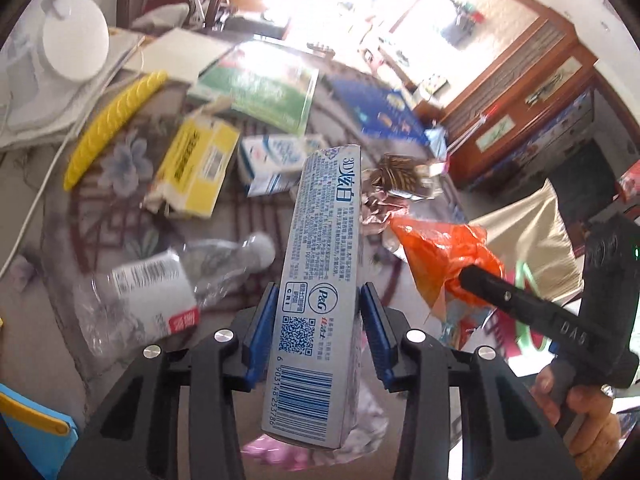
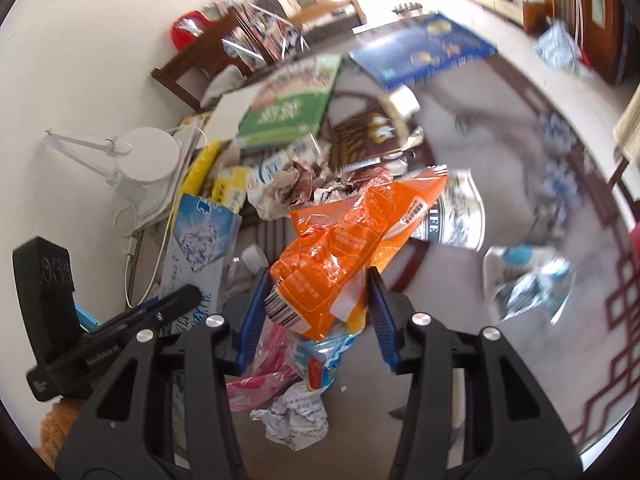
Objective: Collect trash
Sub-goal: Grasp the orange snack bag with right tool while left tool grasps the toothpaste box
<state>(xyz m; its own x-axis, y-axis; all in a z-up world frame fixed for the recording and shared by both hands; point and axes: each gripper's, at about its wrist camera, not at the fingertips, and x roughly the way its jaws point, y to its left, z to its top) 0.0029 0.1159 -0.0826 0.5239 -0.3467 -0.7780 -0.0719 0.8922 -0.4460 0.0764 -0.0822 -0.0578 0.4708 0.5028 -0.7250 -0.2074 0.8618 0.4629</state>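
My left gripper [image 1: 318,300] is shut on a long silver-blue toothpaste box [image 1: 320,264] and holds it above the table; the box also shows in the right wrist view [image 2: 200,248]. My right gripper [image 2: 318,284] is shut on an orange snack wrapper [image 2: 344,252], which also shows in the left wrist view [image 1: 444,256], just right of the box. Below the grippers lie pink plastic [image 2: 256,380], a blue-white wrapper [image 2: 324,360] and crumpled paper [image 2: 296,420]. Loose trash on the table includes a crushed clear bottle [image 1: 160,292], a yellow carton [image 1: 196,168] and a blue-white carton [image 1: 276,160].
A round table with a patterned cloth [image 2: 520,160] carries a green book [image 1: 264,84], a blue book [image 2: 424,48], a yellow comb-like item [image 1: 112,124] and a white desk lamp [image 2: 144,156]. A crumpled foil bag [image 2: 528,284] lies at right. Wooden cabinets [image 1: 520,92] stand behind.
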